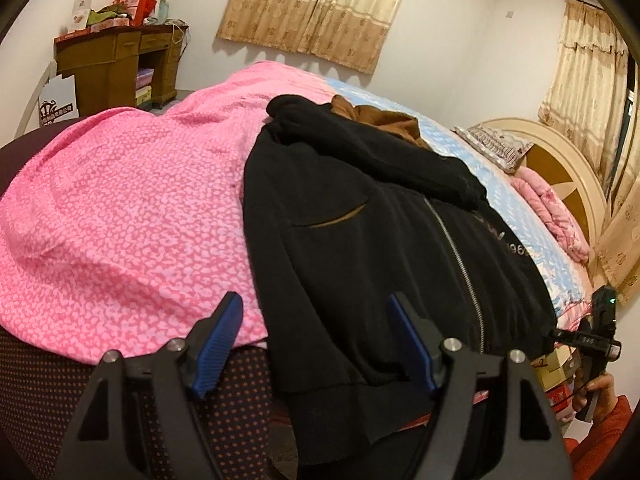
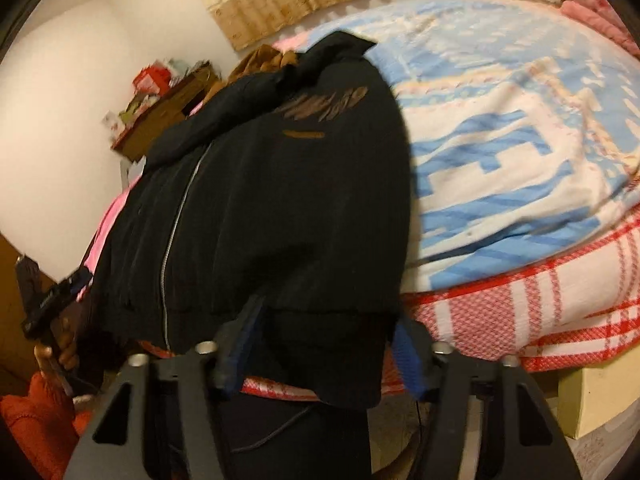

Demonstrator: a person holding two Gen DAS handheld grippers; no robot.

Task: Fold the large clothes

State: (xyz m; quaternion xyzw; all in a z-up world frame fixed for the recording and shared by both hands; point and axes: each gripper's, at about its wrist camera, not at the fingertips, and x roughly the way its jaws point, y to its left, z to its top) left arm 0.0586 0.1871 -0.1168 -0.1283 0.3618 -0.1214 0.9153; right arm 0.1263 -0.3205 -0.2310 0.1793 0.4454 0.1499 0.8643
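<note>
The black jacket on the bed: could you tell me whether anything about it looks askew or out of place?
The black jacket lies zipped, but its hem hangs over the bed edge, and one sleeve is folded across the chest.

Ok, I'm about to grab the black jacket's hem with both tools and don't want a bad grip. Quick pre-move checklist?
1. Left tool open: ok.
2. Right tool open: ok.
3. Black zip-up jacket laid flat, front up: ok.
4. Silver zipper closed: ok.
5. Ribbed hem between right tool's fingers: ok, not clamped.
6. Sleeve folded across chest: ok.
</note>
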